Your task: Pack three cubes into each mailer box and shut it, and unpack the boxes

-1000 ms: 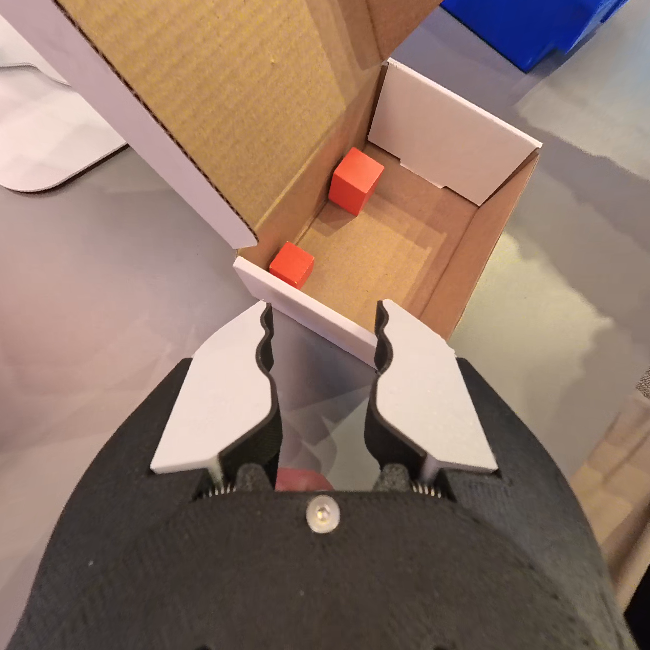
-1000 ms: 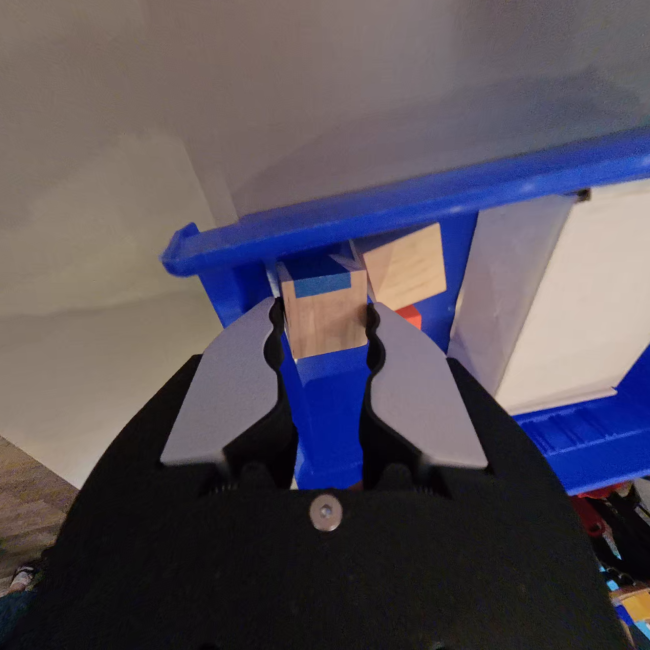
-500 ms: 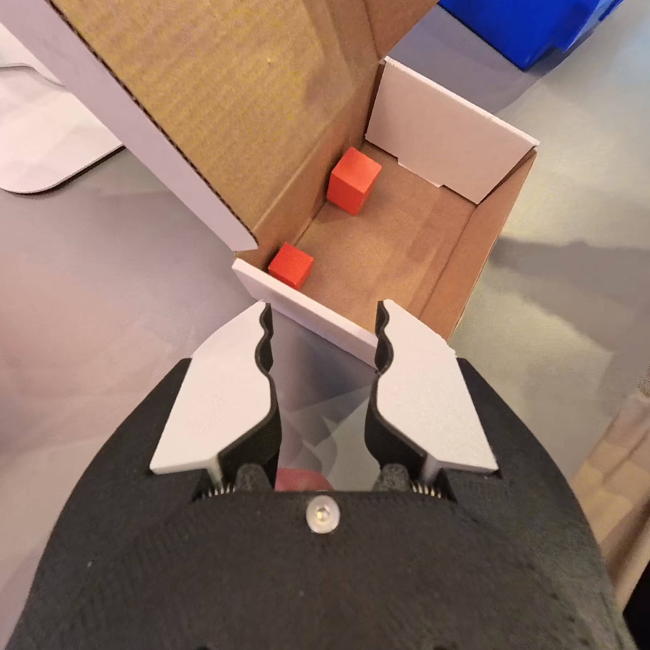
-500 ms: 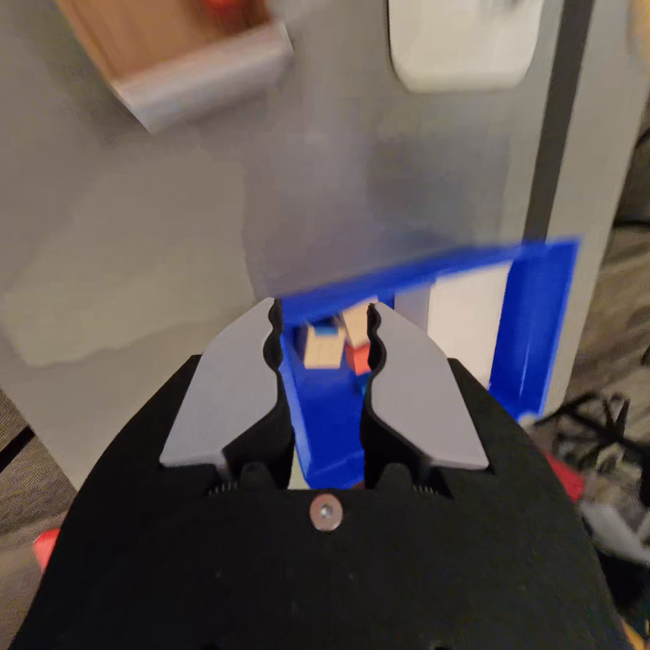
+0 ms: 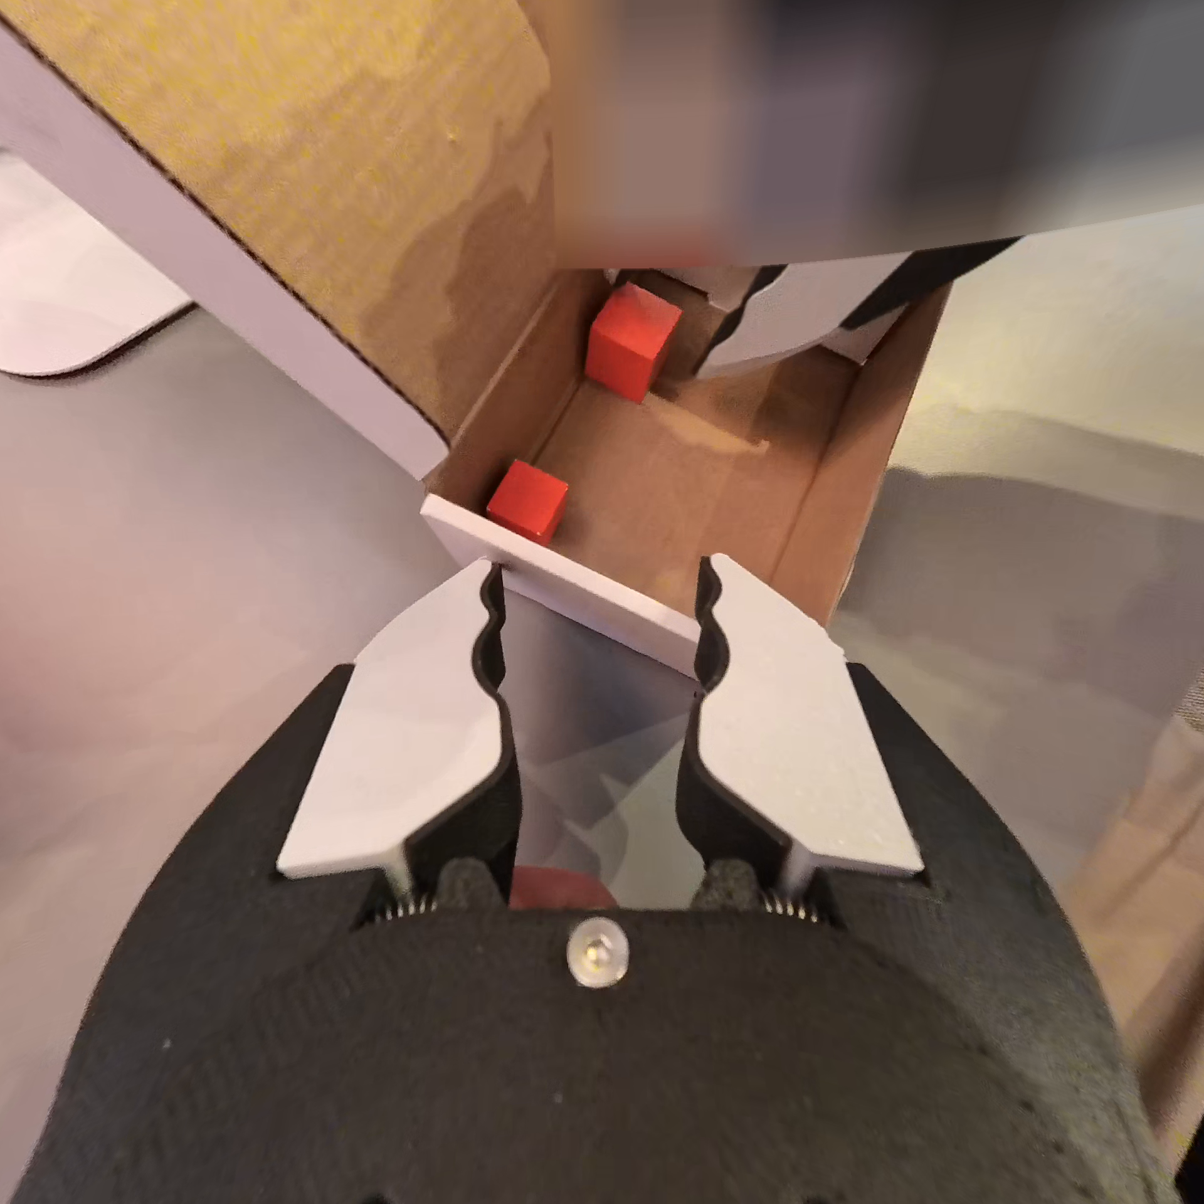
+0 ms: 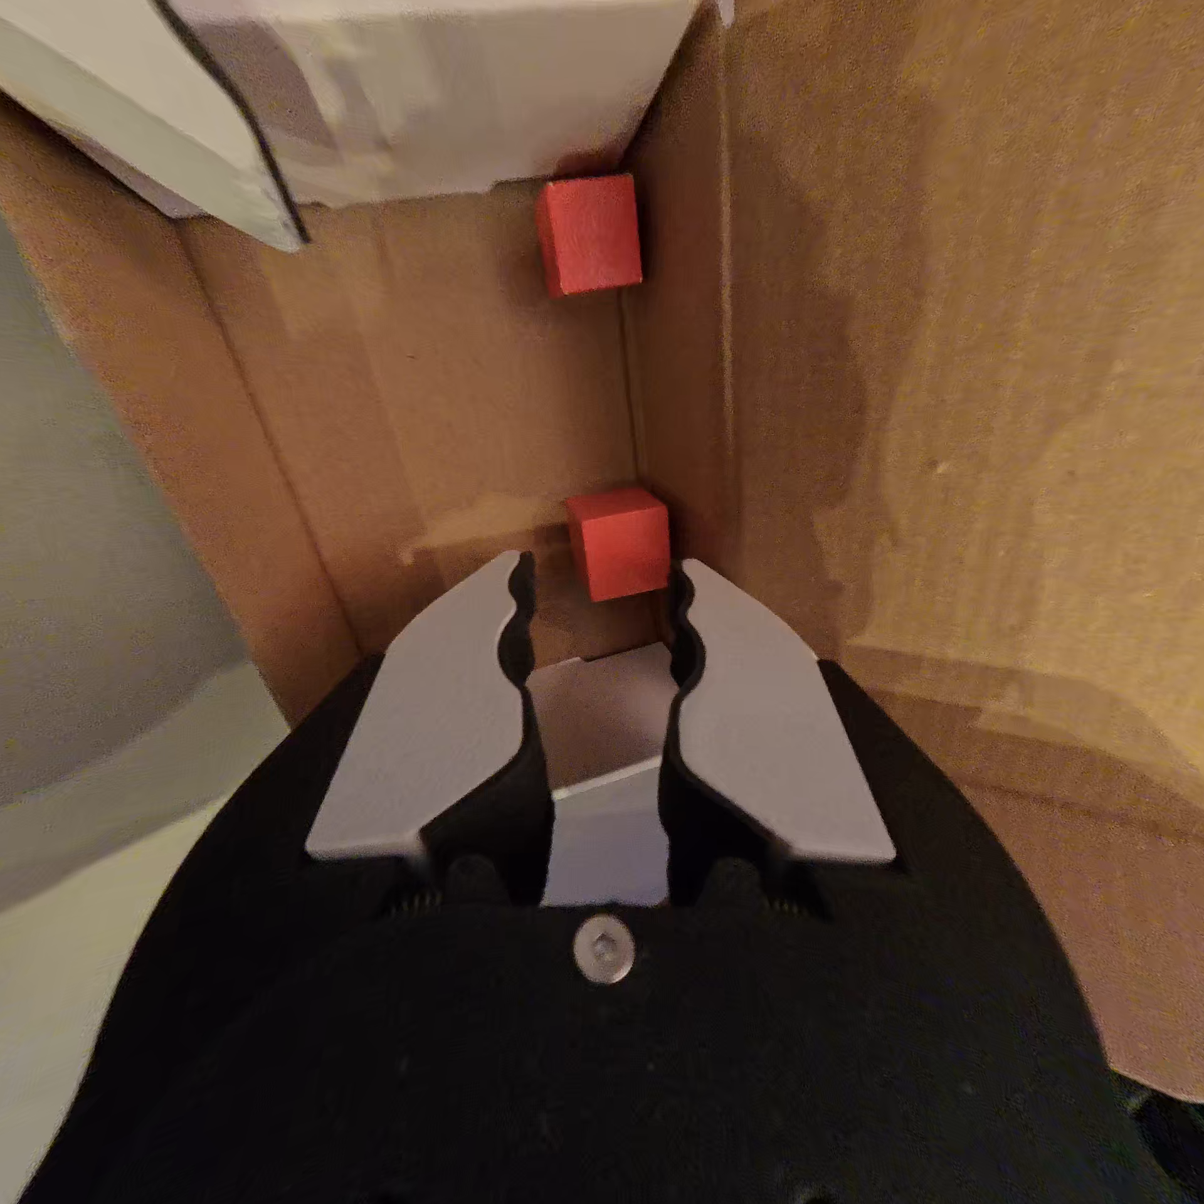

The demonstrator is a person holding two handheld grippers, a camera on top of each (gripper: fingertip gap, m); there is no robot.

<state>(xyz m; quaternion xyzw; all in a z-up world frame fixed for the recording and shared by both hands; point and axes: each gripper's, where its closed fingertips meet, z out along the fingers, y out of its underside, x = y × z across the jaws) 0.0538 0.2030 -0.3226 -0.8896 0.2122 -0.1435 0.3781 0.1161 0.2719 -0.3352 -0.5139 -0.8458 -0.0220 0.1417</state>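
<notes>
Right wrist view: the right hand-held gripper [image 6: 599,586] is seen lowered into the open mailer box [image 6: 391,423] with its jaws spread and nothing between them, its tips just short of the nearer red cube [image 6: 619,544]; a second red cube [image 6: 589,234] lies farther along the same wall, well apart from the first. Both cubes can be judged light, rigid and smooth-painted, so a grip across two flat opposite faces is called for, though the wall beside them leaves little room for one finger. The corrugated box is judged light and easily shoved or bent. From the left wrist view, the left hand-held gripper [image 5: 599,625] is shown spread and empty at the box's near white edge. Much of the far end is lost there to blur, so a third cube, if present, cannot be made out.
</notes>
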